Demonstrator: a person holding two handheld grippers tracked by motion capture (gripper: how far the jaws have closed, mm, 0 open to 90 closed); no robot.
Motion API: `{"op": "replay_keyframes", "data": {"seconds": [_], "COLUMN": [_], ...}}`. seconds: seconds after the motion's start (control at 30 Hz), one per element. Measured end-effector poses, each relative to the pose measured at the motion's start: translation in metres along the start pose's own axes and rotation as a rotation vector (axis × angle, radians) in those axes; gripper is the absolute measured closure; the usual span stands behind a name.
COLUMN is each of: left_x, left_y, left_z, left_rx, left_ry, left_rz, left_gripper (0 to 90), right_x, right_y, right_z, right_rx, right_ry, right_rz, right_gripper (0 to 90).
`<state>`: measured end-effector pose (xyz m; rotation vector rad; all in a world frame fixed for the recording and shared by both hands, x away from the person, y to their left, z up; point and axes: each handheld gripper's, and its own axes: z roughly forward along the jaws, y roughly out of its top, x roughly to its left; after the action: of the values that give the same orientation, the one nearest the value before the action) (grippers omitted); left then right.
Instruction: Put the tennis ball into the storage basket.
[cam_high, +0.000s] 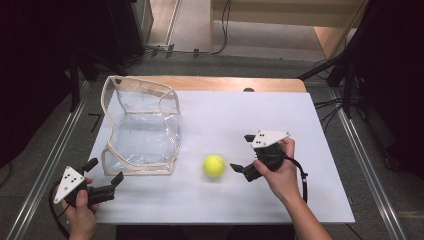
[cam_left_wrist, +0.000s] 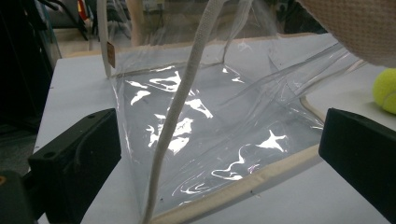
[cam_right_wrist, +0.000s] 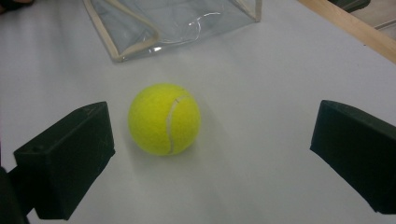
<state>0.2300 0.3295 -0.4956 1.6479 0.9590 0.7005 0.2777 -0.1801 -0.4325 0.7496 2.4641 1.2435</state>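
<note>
A white sheet covers most of the bench (cam_high: 280, 200), leaving a strip of bare wood along the far edge at 12 o'clock. Around it lies grey floor with metal rails down both sides, dark stands and trailing cables at 1 to 3 o'clock, and pale wooden furniture beyond at 12.

A yellow tennis ball (cam_high: 214, 166) rests on the sheet just below the bench's centre. The right claw (cam_high: 241, 152), held in the person's right hand (cam_high: 280, 172), sits at 3 o'clock from the ball, near but not touching it, its jaws spread wide and empty. In the right gripper view the ball (cam_right_wrist: 164, 119) lies between the two jaws, nearer the left one, still clear of both.

A clear plastic bag (cam_high: 142, 127) with cream trim stands open at 10 o'clock from the ball. The left claw (cam_high: 103, 172), at 7 o'clock near the bench's front corner, is open too, its jaws just beside the bag's near edge. In the left gripper view the bag (cam_left_wrist: 210, 121) lies between the jaws.
</note>
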Motion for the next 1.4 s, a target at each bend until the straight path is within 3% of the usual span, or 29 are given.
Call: {"op": "replay_keyframes", "data": {"seconds": [1.4], "left_x": [0.0], "left_y": [0.0], "left_z": [0.0], "left_rx": [0.003], "left_ry": [-0.003], "left_rz": [0.002], "left_gripper": [0.0], "right_x": [0.013], "right_y": [0.014], "right_z": [0.04], "right_rx": [0.163], "right_ry": [0.107], "right_rz": [-0.069], "right_gripper": [0.0]}}
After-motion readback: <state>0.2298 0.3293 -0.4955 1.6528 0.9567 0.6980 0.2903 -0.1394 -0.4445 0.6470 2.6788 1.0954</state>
